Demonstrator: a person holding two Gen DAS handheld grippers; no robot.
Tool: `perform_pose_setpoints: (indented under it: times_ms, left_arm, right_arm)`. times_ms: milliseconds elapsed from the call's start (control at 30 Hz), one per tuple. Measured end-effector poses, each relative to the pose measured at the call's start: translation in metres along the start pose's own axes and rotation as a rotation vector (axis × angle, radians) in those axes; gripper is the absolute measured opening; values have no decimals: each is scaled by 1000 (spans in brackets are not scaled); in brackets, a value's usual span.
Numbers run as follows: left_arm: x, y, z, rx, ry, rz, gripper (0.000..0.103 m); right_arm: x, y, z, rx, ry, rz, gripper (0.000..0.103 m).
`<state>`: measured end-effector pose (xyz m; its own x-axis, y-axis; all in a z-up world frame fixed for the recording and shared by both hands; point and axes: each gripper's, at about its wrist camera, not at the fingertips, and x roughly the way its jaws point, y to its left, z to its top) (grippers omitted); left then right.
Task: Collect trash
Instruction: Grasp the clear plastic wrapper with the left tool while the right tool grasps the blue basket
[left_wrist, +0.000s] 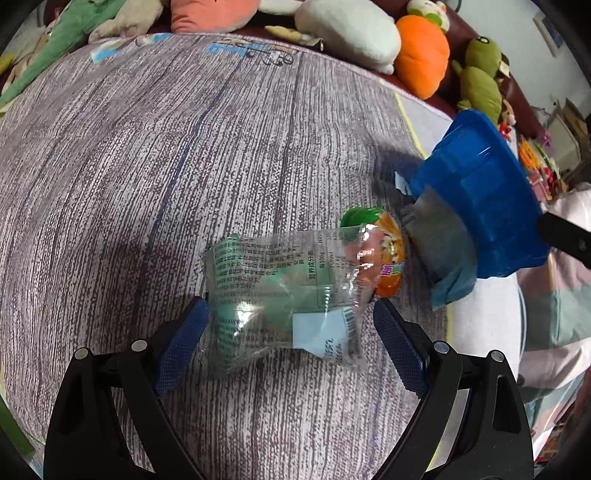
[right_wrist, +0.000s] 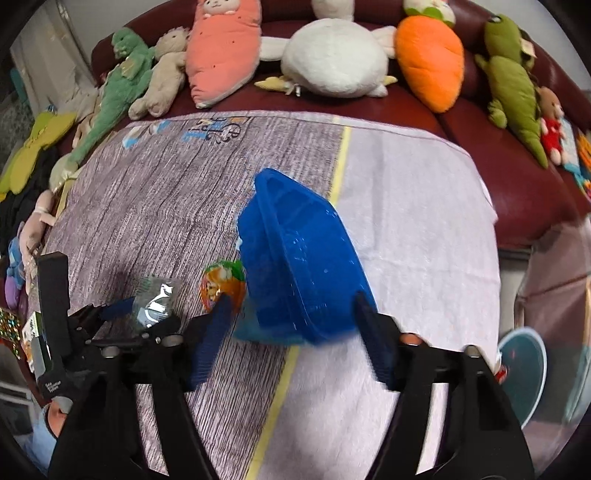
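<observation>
Hovering left claw (left_wrist: 291, 314) straddling wrapper (left_wrist: 284, 295), right claw (right_wrist: 291, 314) around blue basin (right_wrist: 295, 258)

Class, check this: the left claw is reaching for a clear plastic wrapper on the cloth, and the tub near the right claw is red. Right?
Not quite. The tub is blue, as the right wrist view shows. The left claw does straddle the clear wrapper on the cloth.

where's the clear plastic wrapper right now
In the left wrist view the clear plastic wrapper lies on the purple cloth between the left gripper's open fingers, just left of the orange snack packet.
</observation>
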<state>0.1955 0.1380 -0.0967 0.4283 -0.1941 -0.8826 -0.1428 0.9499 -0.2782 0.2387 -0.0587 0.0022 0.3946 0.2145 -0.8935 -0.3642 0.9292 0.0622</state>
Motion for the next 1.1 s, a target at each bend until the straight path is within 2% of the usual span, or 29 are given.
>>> perform_pose_setpoints:
  times_ms: [133,200,267,333,500,733,867,1100]
  left_arm:
    - [1,0,1,11,-20,3,91]
    - [1,-2,2,20,-28,7,87]
    - [0,-7,2,43,-40,33,78]
    - [-3,-9,3,51,-59,44,68]
    - [-15,-10,3,31,-84,34,63]
    - [-41,-21,-3,34,-112,-47,63]
    - [-54,-43,-6,72,-126,-62,63]
    - [-65,-107,-12,179,-132,-108,63]
  right_arm:
    - [20,2,8,-9,28,25,51]
    - [28,3,9,-15,36,39,40]
    - [36,6,9,-24,52,61,19]
    - [41,9,5,-32,73,85,10]
    - [25,5,-2,-15,29,92,10]
    - [-8,-16,-9,24,-29,99,10]
    - [-25,-36,-19,68,-54,100,10]
    - [-59,-87,-44,159,-103,81,10]
